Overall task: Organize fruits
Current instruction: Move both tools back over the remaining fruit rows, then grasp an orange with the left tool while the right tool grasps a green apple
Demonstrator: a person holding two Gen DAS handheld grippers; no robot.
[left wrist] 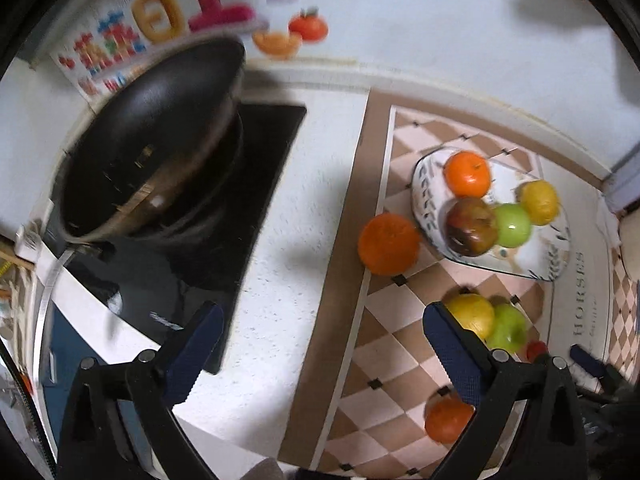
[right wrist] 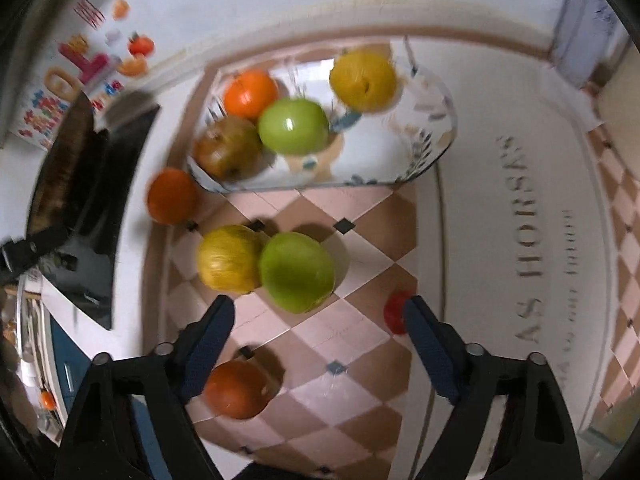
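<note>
Left tongs (left wrist: 320,344) hang spread and empty above the white tabletop (left wrist: 288,240), a black wok (left wrist: 152,152) on its dark hob ahead to their left and the checked mat (left wrist: 384,360) to their right. Ahead and right of them an orange (left wrist: 388,244) sits on the mat's edge, just beside the patterned dish (left wrist: 432,208), which already carries an orange fruit (left wrist: 467,173), a brownish apple (left wrist: 472,226), a green apple (left wrist: 513,225) and a yellow fruit (left wrist: 539,202).

Right tongs (right wrist: 320,344) are likewise wide apart and grip nothing, poised over the mat. Directly ahead, between their tips, a yellow fruit (right wrist: 229,258) and a green apple (right wrist: 297,271) lie touching; a reddish-orange fruit (right wrist: 238,389) rests by the left tip, and a small red fruit (right wrist: 396,312) peeks out against the right tip.

The sorting looks roughly half done: four pieces in the dish, five loose on the mat. The step in hand appears to be an approach for another pick. The green apple seems the likeliest target; the tongs would need to drop around it and close without nudging its yellow neighbour, then carry it forward to the dish's free right side.
</note>
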